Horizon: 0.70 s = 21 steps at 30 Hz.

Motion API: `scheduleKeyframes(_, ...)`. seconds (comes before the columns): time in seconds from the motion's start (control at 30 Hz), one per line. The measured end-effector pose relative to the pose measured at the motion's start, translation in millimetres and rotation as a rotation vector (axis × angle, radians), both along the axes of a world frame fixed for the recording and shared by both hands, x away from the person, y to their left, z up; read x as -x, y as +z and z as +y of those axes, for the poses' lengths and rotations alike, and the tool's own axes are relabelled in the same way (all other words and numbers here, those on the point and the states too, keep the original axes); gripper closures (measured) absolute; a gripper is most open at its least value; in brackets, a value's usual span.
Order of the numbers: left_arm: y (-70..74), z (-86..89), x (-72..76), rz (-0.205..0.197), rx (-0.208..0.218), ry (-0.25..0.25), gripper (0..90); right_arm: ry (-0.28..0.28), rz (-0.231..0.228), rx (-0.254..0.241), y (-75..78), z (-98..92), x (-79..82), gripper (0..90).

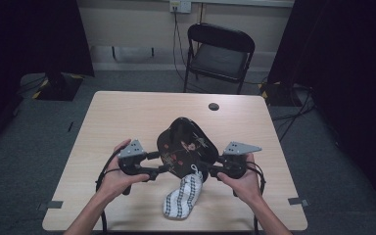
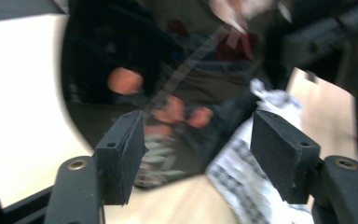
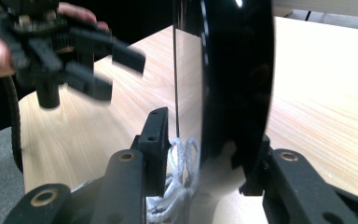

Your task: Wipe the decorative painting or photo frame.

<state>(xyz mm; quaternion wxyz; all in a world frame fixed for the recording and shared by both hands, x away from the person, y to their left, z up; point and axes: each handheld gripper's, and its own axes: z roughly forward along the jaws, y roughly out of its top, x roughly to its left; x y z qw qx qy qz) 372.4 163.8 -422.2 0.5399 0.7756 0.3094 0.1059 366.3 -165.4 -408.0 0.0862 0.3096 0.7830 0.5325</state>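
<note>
one black plate (image 1: 183,144) tilted on edge

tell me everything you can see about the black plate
The black plate is glossy, roughly round, with a painted pattern in red and pale tones on its face. It is tilted up over the wooden table, its lower edge between the jaws of the right hand-held gripper, just above a black-and-white cloth.
</note>
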Motion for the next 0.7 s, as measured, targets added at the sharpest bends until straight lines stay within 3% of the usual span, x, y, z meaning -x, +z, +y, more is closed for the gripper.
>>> scheduleKeyframes(0.07,2.8,4.9,-5.3,0.012,0.019,0.016,34.0,0.001,0.001,0.002,0.0,0.5,1.1,61.6)
scheduleKeyframes(0.17,8.1,10.2,-13.9,-0.003,0.027,0.067,35.2,0.004,-0.001,0.014,-0.5,1.0,3.7,61.9)
scheduleKeyframes(0.23,12.0,11.6,-18.4,-0.012,0.014,0.069,38.2,0.009,0.001,0.032,-2.0,-0.7,7.6,62.6)
scheduleKeyframes(0.33,17.4,8.3,-22.8,-0.006,0.007,0.068,39.6,-0.002,-0.003,0.019,-3.3,-5.6,12.2,62.2)
scheduleKeyframes(0.43,20.2,3.6,-29.1,-0.049,-0.019,0.092,39.0,-0.015,0.002,0.026,-5.5,-11.0,13.8,62.8)
scheduleKeyframes(0.5,19.3,1.8,-33.9,-0.034,0.016,0.099,36.1,-0.013,0.012,0.015,-6.7,-15.3,16.0,65.9)
scheduleKeyframes(0.63,14.5,-0.9,-39.7,-0.027,0.010,0.113,34.2,-0.014,0.010,0.018,-10.2,-18.4,21.2,70.2)
scheduleKeyframes(0.7,11.5,-4.1,-39.4,-0.033,-0.016,0.098,34.2,-0.020,0.006,0.018,-10.4,-17.5,20.9,72.4)
